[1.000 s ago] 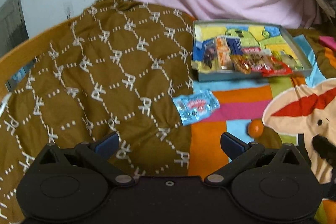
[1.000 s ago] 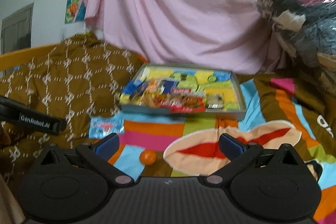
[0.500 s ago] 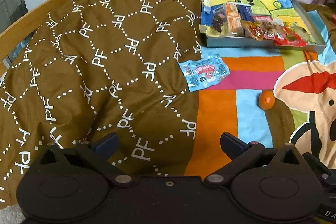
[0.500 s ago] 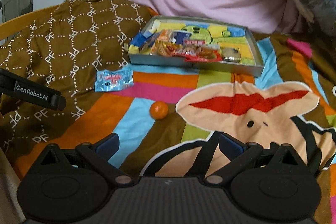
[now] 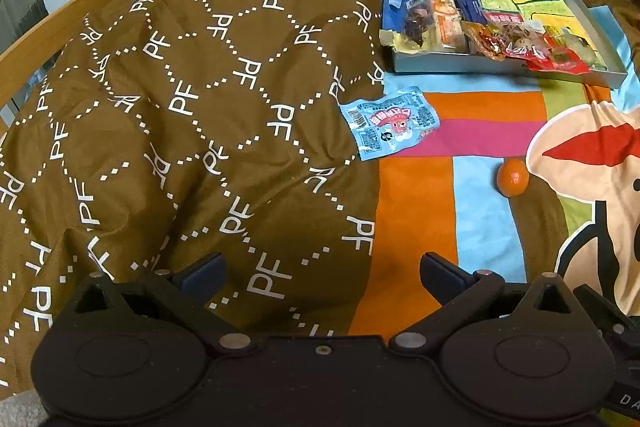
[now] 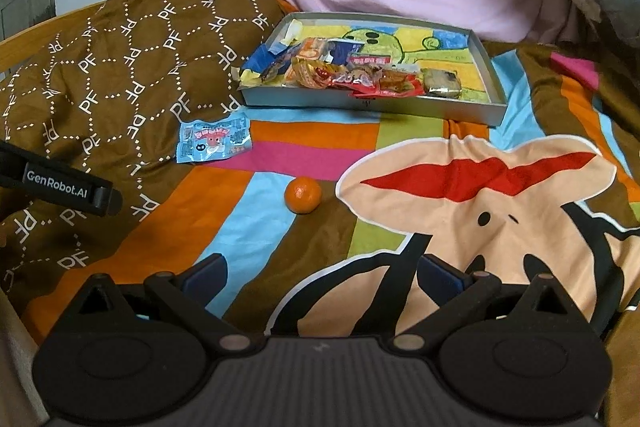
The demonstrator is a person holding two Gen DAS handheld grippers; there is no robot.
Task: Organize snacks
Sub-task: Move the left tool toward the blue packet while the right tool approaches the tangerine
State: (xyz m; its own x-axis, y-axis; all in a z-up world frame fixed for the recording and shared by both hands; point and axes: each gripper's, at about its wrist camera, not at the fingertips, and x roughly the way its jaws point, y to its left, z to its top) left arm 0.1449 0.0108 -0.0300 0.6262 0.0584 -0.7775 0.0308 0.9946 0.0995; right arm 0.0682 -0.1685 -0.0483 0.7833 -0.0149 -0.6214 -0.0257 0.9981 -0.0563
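Lying loose: one blue packet (image 6: 215,140), one orange (image 6: 303,194), perhaps eight snacks (image 6: 352,73) trayed.

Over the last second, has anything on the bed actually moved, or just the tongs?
Only the tongs moved: both tilted down and came in toward the bedspread, so the blue snack packet and orange fruit look nearer. Left tongs and right tongs stayed open and empty. Packet, fruit and tray kept their places.
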